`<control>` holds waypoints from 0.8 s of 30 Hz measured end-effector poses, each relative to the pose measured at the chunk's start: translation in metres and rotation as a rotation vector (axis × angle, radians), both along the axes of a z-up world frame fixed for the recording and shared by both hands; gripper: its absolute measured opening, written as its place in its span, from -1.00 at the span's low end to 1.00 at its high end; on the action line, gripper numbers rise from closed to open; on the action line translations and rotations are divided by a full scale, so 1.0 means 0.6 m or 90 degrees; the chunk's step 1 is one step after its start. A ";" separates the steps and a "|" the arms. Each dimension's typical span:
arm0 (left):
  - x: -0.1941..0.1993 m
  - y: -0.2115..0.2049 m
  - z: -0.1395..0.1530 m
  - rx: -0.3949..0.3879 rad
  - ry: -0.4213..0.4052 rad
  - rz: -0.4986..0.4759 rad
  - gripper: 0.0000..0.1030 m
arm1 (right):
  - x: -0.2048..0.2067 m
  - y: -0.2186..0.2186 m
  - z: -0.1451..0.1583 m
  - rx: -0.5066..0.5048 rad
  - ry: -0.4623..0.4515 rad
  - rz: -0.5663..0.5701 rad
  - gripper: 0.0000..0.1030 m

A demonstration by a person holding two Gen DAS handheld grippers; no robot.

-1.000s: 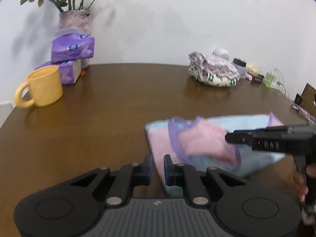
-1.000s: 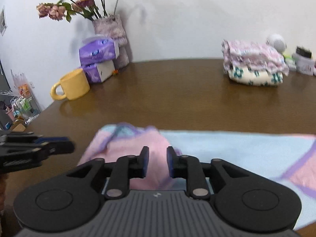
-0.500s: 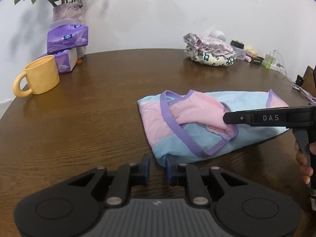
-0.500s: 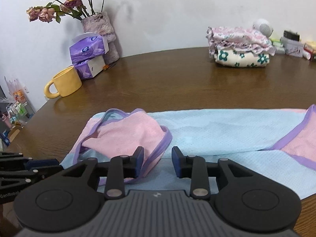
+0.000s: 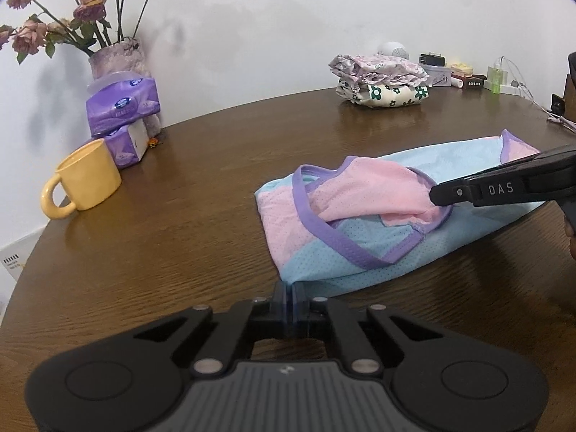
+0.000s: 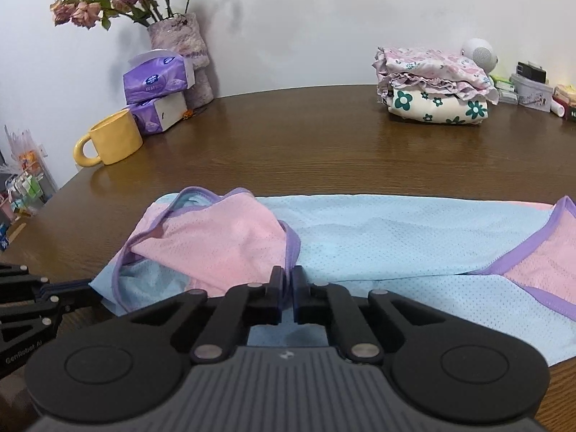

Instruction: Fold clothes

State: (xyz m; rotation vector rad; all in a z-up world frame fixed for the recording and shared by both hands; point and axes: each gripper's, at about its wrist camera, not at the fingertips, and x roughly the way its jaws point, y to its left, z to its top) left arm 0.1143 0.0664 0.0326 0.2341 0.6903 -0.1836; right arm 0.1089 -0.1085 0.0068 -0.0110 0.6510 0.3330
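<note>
From the left wrist view, the left gripper (image 5: 289, 289) has just closed its jaws, and they now pinch the near corner of the light blue, pink and purple garment (image 5: 363, 252), which lies partly folded on the brown wooden table (image 5: 187, 237) to the right of centre, its pink panel doubled over the blue. The right gripper (image 5: 437, 194) reaches in from the right edge, its tip at the purple-trimmed fold of the pink panel; from this side its fingers show no gap. Further back stand a yellow mug (image 5: 84, 178), stacked purple tissue packs (image 5: 122, 115), a vase of dried roses (image 5: 115, 61) and, toward the far right, a pile of folded floral clothes (image 5: 381, 84). From the right wrist view, the right gripper (image 6: 287, 280) has likewise just closed, its pads pressed together on the purple edge of the pink panel, with the garment (image 6: 378, 237) spread across the table (image 6: 288, 144) directly ahead and running off to the right. The left gripper (image 6: 77, 286) appears at the lower left, its tip meeting the garment's blue corner. The mug (image 6: 113, 138), tissue packs (image 6: 158, 82), vase (image 6: 183, 46) and folded pile (image 6: 435, 86) sit along the far side, well apart from the garment
</note>
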 end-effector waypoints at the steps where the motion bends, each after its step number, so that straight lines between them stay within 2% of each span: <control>1: 0.000 0.000 0.000 -0.002 0.000 0.003 -0.96 | 0.000 0.000 0.000 0.000 0.000 0.000 -0.91; 4: 0.001 0.009 0.006 -0.030 0.004 0.023 -0.74 | 0.000 0.001 0.000 0.000 0.000 0.000 -0.83; 6: -0.001 0.021 0.011 -0.063 0.002 0.037 -0.42 | 0.000 0.001 0.000 0.000 0.000 0.000 -0.73; 9: -0.002 0.041 0.017 -0.123 0.025 0.042 -0.33 | 0.000 0.001 0.000 0.000 0.000 0.001 -0.37; 12: 0.000 0.062 0.022 -0.209 0.052 0.042 -0.18 | -0.001 0.002 0.000 0.000 0.000 0.001 -0.32; 14: 0.002 0.075 0.024 -0.252 0.060 0.056 -0.14 | -0.001 0.002 0.000 0.000 0.000 0.001 -0.32; 16: 0.008 0.084 0.024 -0.281 0.063 0.096 -0.13 | -0.001 0.002 0.000 0.000 0.000 0.001 -0.32; 21: 0.025 0.112 0.011 -0.409 0.105 0.160 -0.17 | -0.001 0.003 0.000 0.000 0.000 0.001 -0.32; 24: 0.034 0.118 0.005 -0.444 0.119 0.202 -0.26 | -0.001 0.004 0.000 0.001 0.000 0.001 -0.32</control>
